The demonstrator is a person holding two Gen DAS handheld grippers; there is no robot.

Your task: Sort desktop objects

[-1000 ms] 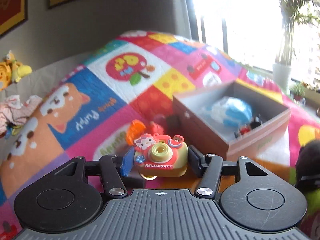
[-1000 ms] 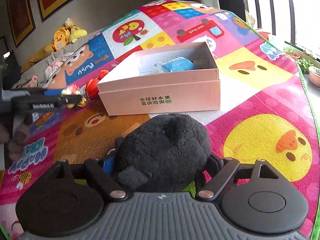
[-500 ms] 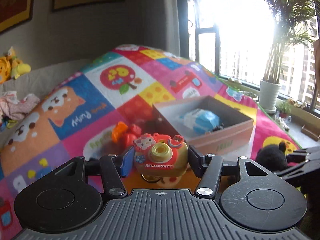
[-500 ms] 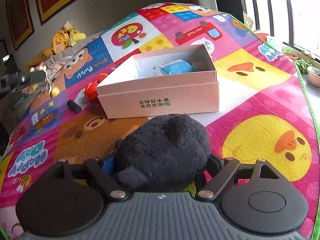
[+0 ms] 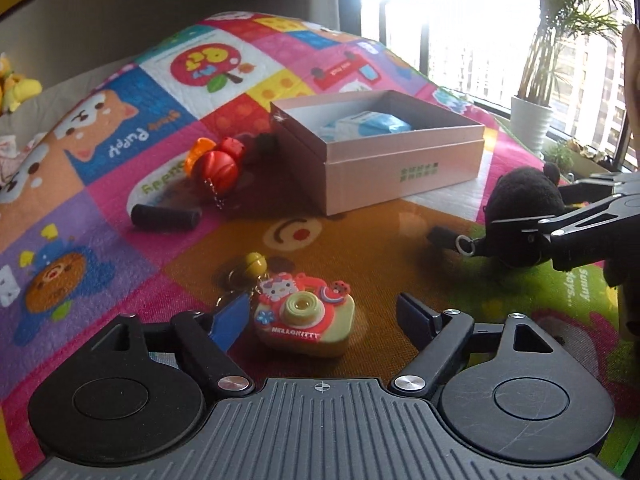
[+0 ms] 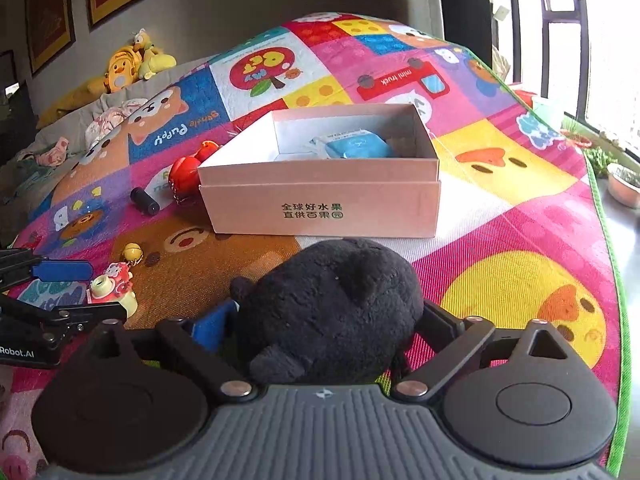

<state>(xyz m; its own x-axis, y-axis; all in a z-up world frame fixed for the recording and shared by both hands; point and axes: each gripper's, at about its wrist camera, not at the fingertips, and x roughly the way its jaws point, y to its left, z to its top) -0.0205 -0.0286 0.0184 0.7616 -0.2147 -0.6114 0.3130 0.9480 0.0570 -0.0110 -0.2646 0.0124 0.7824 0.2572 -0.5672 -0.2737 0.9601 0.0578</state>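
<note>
bright patchwork play mat (image 5: 100, 208) carries everything — only a blue packet (image 6: 352, 146) lies in the pink box (image 6: 320, 208). left hand-held gripper (image 5: 316, 314) gapes wide around the camera toy (image 5: 306, 316), which rests on the mat; right hand-held gripper (image 6: 328, 316) clamps the black plush (image 6: 332, 304) — most sorting remains.

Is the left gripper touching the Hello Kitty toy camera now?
Apart. In the left wrist view the left gripper is open, and mat shows between the Hello Kitty toy camera and the right finger. The blue left pad is close, with a narrow gap.
</note>
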